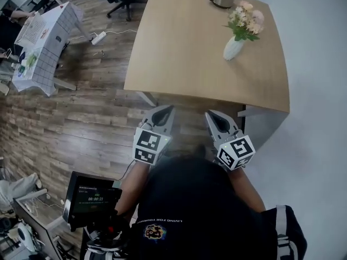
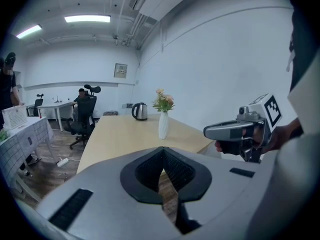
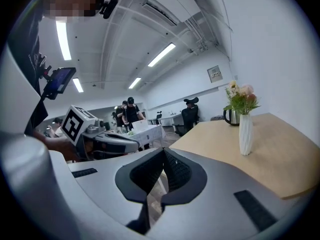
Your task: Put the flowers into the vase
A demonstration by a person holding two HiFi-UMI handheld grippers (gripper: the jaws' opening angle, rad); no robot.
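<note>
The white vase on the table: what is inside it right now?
A bunch of flowers with pink and cream blooms and green leaves stands in the vase. Its opaque wall hides the stems' lower ends and whether there is any water.

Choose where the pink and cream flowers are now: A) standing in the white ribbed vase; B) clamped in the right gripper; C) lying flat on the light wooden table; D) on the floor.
A: the pink and cream flowers stand upright in the white ribbed vase, which sits on the light wooden table.
</note>
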